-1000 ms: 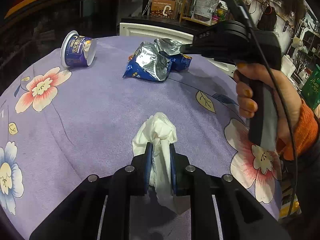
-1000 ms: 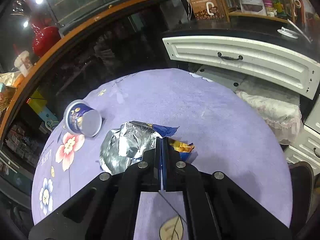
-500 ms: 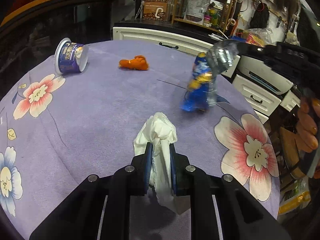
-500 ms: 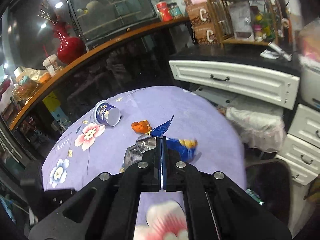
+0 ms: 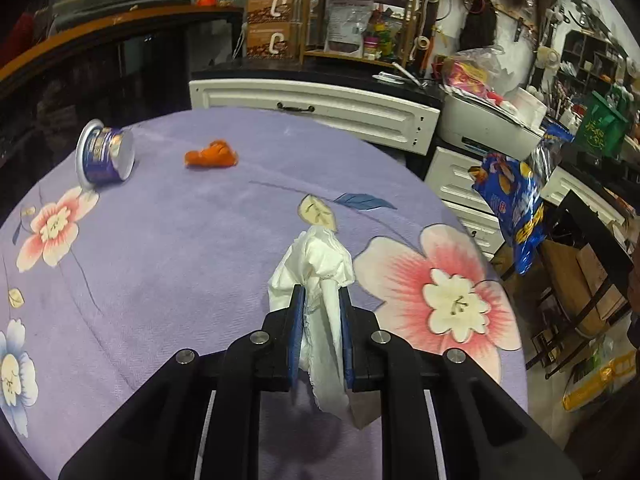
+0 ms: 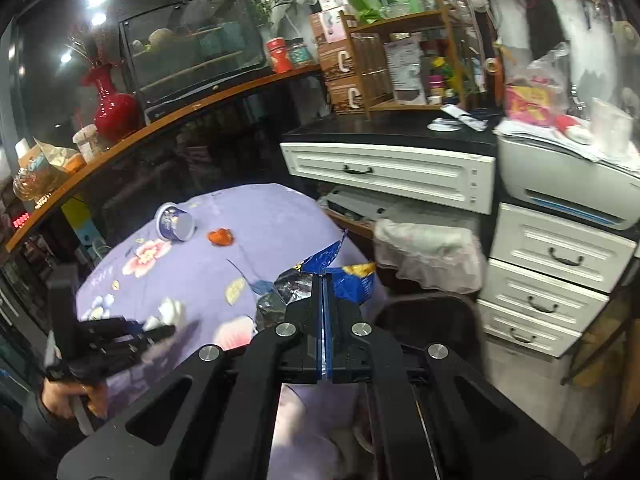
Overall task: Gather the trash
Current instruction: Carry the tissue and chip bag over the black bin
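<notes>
Both grippers carry trash above the purple floral tablecloth (image 5: pixel 160 240): the left gripper (image 5: pixel 321 316) pinches a crumpled white tissue (image 5: pixel 316 264), the right gripper (image 6: pixel 324 300) clamps a blue foil snack bag (image 6: pixel 344 276) by its thin edge. Held so, the dangling bag may slip free mid-carry.

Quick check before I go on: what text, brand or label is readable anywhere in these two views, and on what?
"C": white mark on each brown carton.
Yogurt cup: print too blurred to read.
Blue chip bag held by the right tongs: yellow lettering, unreadable.
Green bag: yellow characters, too small to read.
Tissue in the left tongs: no text.
</notes>
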